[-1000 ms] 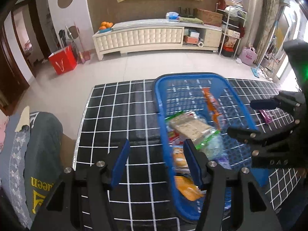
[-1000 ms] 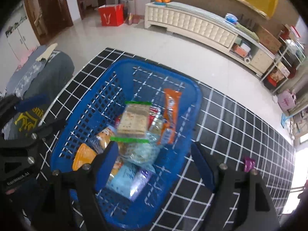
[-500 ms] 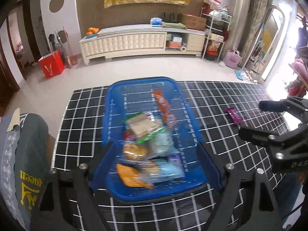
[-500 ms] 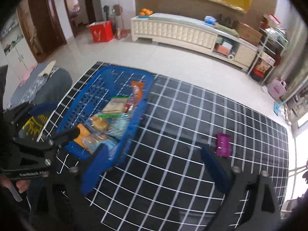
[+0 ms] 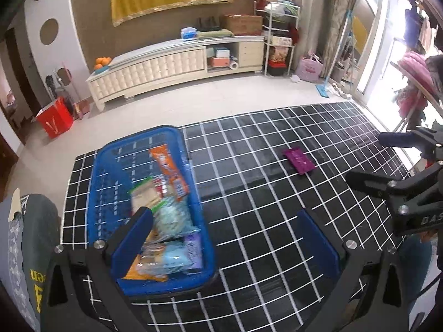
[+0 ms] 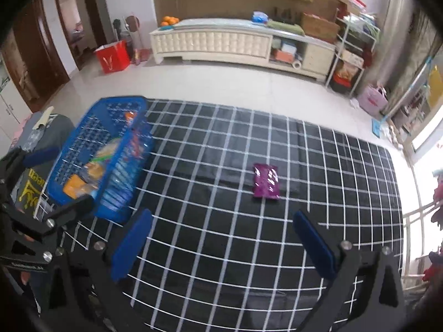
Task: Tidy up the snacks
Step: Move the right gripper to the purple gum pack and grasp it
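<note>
Black gridded cloth point(image 6: 221, 166) covers the table under me. My left gripper point(image 5: 224, 232) is opening wide, empty, with the blue basket point(image 5: 193, 193) of snacks at ten o'clock. My right gripper point(image 6: 221, 238) gapes empty, purple packet point(image 6: 266, 181) at one o'clock.

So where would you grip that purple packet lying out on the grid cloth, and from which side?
Probably from above, pinching across its shorter width. The purple packet lies flat and alone on the grid cloth, apart from the blue basket, so its side edges are free. The right gripper is open, empty and nearer it.
</note>
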Demonstrator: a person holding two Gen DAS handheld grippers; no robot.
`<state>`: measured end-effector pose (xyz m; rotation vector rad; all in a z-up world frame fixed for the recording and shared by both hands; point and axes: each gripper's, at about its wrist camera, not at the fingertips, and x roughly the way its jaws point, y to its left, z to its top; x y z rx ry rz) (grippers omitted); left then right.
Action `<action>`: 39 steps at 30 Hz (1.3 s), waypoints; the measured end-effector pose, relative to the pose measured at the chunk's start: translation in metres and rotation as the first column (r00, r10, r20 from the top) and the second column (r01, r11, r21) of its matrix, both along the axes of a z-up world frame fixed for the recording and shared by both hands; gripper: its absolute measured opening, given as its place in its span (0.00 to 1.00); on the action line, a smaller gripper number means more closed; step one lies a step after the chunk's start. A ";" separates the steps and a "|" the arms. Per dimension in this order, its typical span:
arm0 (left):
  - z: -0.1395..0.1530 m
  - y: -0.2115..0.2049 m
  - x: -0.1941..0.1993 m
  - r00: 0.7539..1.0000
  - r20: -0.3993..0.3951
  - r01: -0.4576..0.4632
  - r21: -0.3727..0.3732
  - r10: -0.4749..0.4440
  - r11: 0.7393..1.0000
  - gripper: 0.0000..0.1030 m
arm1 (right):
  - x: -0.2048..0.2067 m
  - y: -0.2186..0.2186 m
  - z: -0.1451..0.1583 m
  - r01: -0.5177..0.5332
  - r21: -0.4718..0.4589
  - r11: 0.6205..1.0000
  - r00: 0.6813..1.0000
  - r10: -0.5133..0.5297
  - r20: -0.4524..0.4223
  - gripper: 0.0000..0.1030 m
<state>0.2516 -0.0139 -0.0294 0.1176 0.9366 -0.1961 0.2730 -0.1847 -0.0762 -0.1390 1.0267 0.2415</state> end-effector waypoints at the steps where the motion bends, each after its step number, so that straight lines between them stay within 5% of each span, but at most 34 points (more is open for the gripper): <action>1: -0.001 -0.007 0.003 1.000 0.001 0.001 0.009 -0.001 1.000 1.00 | 0.002 -0.006 -0.003 0.007 -0.002 1.000 1.000 -0.007 -0.004 1.00; 8: -0.021 -0.040 0.027 0.998 -0.063 -0.013 -0.057 0.009 0.998 1.00 | 0.024 -0.040 -0.026 0.066 0.027 0.997 0.997 -0.065 -0.041 1.00; 29: -0.099 -0.093 0.093 0.990 -0.143 -0.008 0.044 0.015 0.999 1.00 | 0.085 -0.086 -0.107 0.138 0.051 0.989 0.975 -0.127 -0.181 1.00; 39: -0.130 -0.097 0.119 0.980 -0.196 -0.030 0.016 0.033 0.999 1.00 | 0.116 -0.082 -0.135 0.129 0.064 0.990 0.972 -0.113 -0.208 1.00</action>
